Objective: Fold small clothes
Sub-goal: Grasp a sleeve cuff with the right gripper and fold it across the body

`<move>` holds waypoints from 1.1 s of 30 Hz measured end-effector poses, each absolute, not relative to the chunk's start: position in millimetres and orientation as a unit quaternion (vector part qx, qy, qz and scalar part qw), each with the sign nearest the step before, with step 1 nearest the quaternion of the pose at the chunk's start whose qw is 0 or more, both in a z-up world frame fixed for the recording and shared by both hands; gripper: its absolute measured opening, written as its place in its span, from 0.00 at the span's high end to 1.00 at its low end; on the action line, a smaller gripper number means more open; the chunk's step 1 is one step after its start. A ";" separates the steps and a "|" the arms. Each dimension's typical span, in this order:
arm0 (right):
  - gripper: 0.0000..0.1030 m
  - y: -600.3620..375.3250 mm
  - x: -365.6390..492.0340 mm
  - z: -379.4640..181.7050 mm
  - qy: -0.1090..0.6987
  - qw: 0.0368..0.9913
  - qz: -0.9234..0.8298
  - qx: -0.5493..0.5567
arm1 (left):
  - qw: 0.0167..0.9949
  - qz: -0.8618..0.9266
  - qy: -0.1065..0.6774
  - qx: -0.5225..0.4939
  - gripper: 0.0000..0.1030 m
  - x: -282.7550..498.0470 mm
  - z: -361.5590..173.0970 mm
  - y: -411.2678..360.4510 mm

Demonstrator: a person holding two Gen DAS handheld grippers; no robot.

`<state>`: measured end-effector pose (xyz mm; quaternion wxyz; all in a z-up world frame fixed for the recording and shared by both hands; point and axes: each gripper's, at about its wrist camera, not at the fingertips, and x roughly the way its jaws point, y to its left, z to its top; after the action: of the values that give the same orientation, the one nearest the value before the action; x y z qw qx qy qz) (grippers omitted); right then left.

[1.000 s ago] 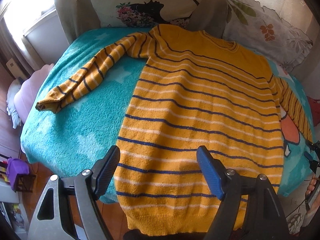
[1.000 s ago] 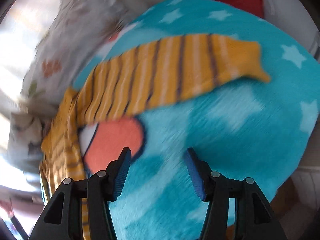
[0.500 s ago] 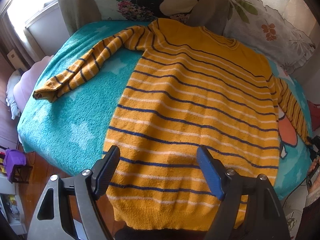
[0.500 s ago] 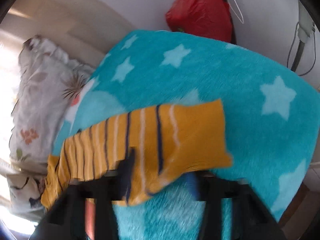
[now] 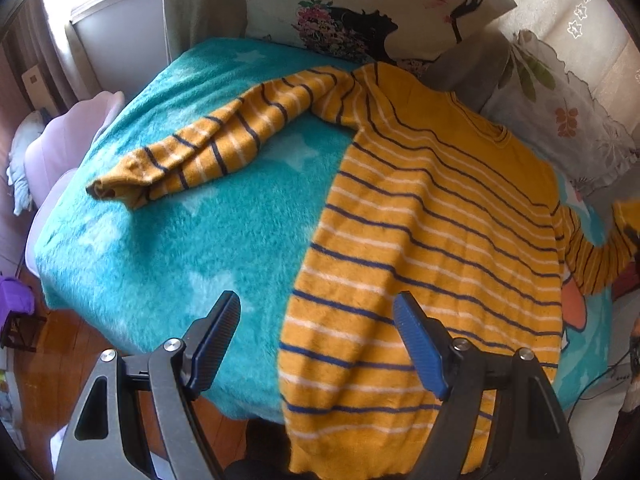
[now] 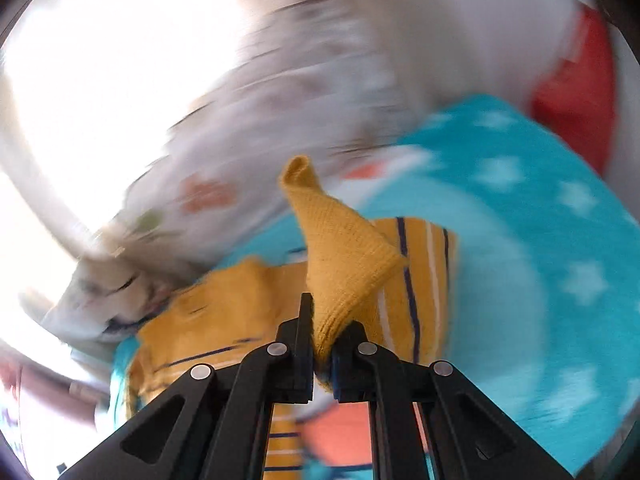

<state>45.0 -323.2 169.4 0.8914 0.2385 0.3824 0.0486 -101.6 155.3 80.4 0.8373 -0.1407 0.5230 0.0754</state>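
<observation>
- The left tongs [image 5: 316, 344] hung released, jaws spread wide above the near hem of the striped yellow sweater [image 5: 432, 240].
- The sweater lay flat ahead of them on the teal star blanket [image 5: 168, 248], one sleeve [image 5: 224, 144] stretched off to their left.
- The right tongs [image 6: 322, 344] were clenched on the other sleeve's cuff [image 6: 344, 264], which stood up just beyond their tips; that view was blurred.
</observation>
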 end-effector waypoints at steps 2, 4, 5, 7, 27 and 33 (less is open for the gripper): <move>0.93 -271.4 62.3 170.5 0.390 0.890 0.078 0.221 | 0.841 0.073 0.518 -0.138 0.24 -99.6 80.5 171.0; 0.94 -221.4 77.4 167.7 0.403 0.887 0.101 0.203 | 0.840 0.073 0.519 -0.142 0.24 -98.0 78.3 187.0; 0.94 -201.0 83.5 164.4 0.410 0.884 0.111 0.195 | 0.839 0.072 0.520 -0.146 0.24 -97.4 76.6 196.3; 0.94 -151.3 98.9 152.4 0.428 0.877 0.130 0.174 | 0.837 0.073 0.521 -0.150 0.24 -98.0 72.5 216.5; 0.81 108.9 144.6 18.2 0.538 0.821 0.188 0.018 | 0.817 0.105 0.536 -0.185 0.24 -123.6 44.1 317.5; 0.45 148.2 121.6 20.6 0.537 0.808 0.240 -0.023 | 0.816 0.125 0.524 -0.211 0.24 -126.9 43.9 340.8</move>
<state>121.6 148.2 20.6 0.8084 -0.0226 0.5370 0.2400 -126.9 340.8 43.9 0.8158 -0.2110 0.5238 0.1250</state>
